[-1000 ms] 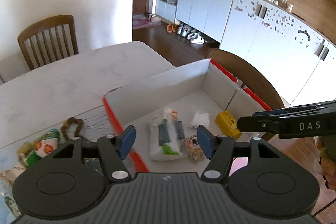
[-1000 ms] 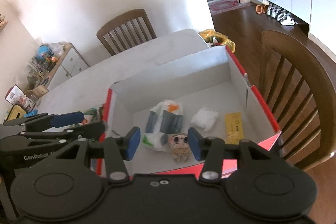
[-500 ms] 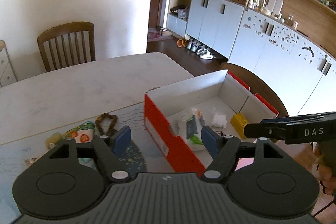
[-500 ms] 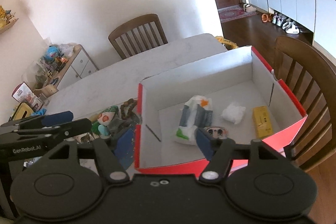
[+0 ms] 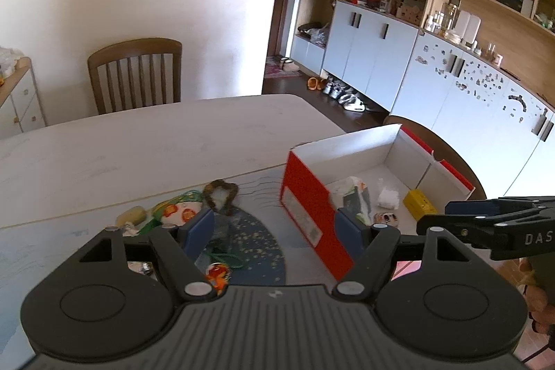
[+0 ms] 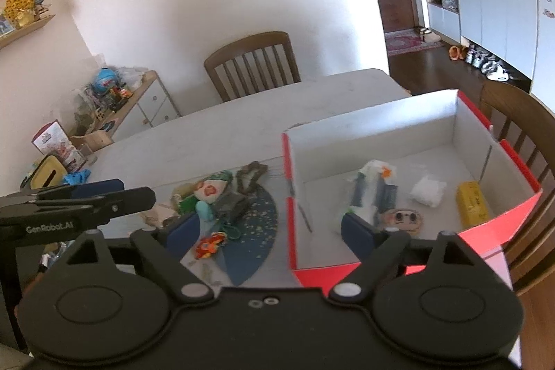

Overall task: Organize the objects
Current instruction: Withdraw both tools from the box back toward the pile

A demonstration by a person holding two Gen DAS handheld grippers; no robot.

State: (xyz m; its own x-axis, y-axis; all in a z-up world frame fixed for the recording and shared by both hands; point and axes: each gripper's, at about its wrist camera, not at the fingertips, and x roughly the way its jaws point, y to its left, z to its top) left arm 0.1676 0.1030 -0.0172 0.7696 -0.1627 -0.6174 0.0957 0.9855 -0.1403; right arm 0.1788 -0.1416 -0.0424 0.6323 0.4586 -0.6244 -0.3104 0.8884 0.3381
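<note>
Left claw [image 5: 274,227]: spread wide, empty, above the bench [image 5: 138,144]. Loose pile [image 6: 222,200] at 10 o'clock of the right view: soft toys, cord, small trinkets, touching and overlapping. Red box [image 6: 291,196] at 2 o'clock holds a pouch [image 6: 374,189], white wad [image 6: 428,191] and yellow pack [image 6: 471,205]. Right claw [image 6: 272,233]: wide, empty. Risk: tangled cord may drag neighbours off the bench.

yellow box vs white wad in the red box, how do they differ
The yellow box is a hard-edged, elongated block; the white wad is soft, crumpled and shapeless. The yellow box lies nearer the red box's right wall, the white wad further toward the middle. Both lie loose on the floor, untouched by either tongs.
</note>
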